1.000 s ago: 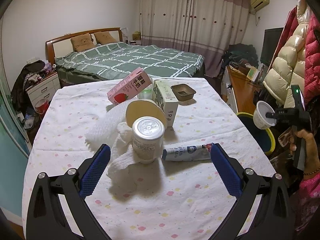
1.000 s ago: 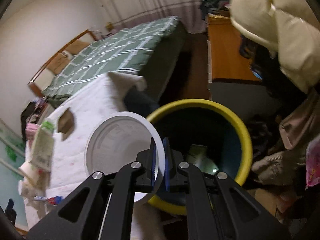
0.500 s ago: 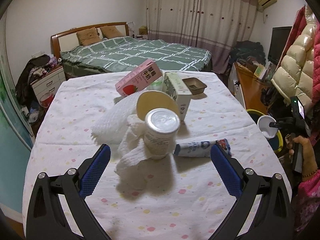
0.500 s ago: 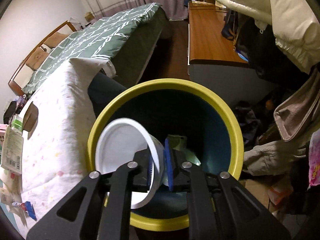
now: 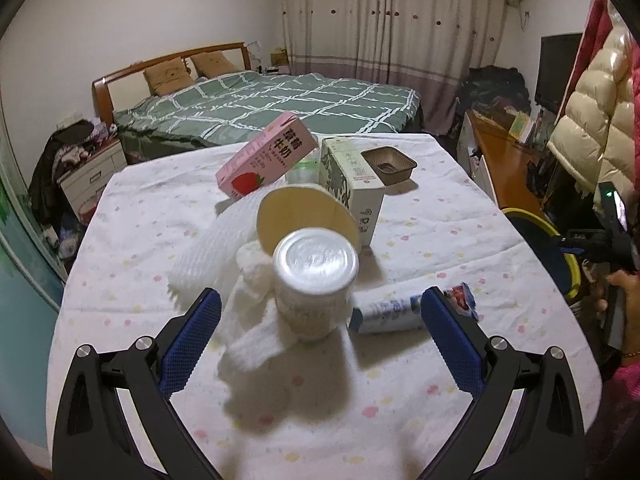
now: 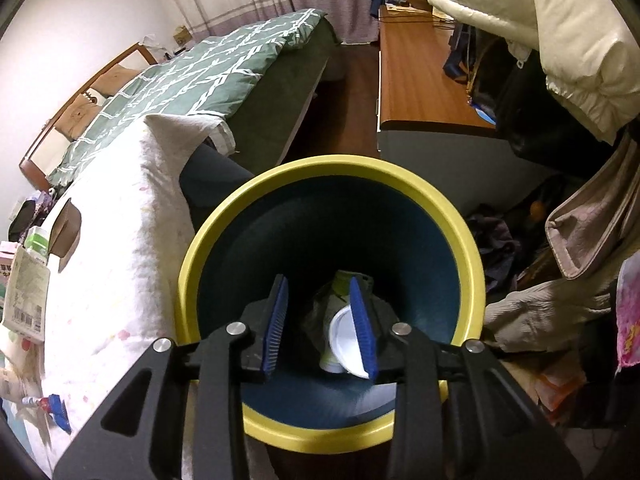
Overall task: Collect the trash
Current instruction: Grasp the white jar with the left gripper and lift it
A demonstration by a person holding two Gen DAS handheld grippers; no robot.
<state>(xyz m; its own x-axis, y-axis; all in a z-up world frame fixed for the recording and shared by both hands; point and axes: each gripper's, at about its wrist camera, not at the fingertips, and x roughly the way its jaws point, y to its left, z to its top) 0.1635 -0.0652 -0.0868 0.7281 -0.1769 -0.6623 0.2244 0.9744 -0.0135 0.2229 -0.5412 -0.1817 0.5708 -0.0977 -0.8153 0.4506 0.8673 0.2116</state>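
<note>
My right gripper (image 6: pixel 322 326) is open over the yellow-rimmed, dark blue bin (image 6: pixel 280 172). The white plastic cup (image 6: pixel 346 344) lies at the bin's bottom among other trash, free of the pads. My left gripper (image 5: pixel 320 340) is open and empty above the table. Between its fingers stand a foil-lidded white cup (image 5: pixel 314 276) on crumpled white tissue (image 5: pixel 256 320) and a lying tube (image 5: pixel 394 312). Behind them are a round beige lid (image 5: pixel 304 212), a pink milk carton (image 5: pixel 266 162), a white-green carton (image 5: pixel 352 182) and a brown paper tray (image 5: pixel 388 164).
The table wears a white dotted cloth (image 5: pixel 132 232). The bin stands off its right edge (image 5: pixel 536 232), where the right gripper also shows (image 5: pixel 592 240). A wooden desk (image 6: pixel 420 80), hanging coats (image 6: pixel 560 20) and a green bed (image 5: pixel 264 100) surround the area.
My right gripper opened and let go of the white cup, which dropped into the bin. My left gripper moved closer to the foil-lidded cup.
</note>
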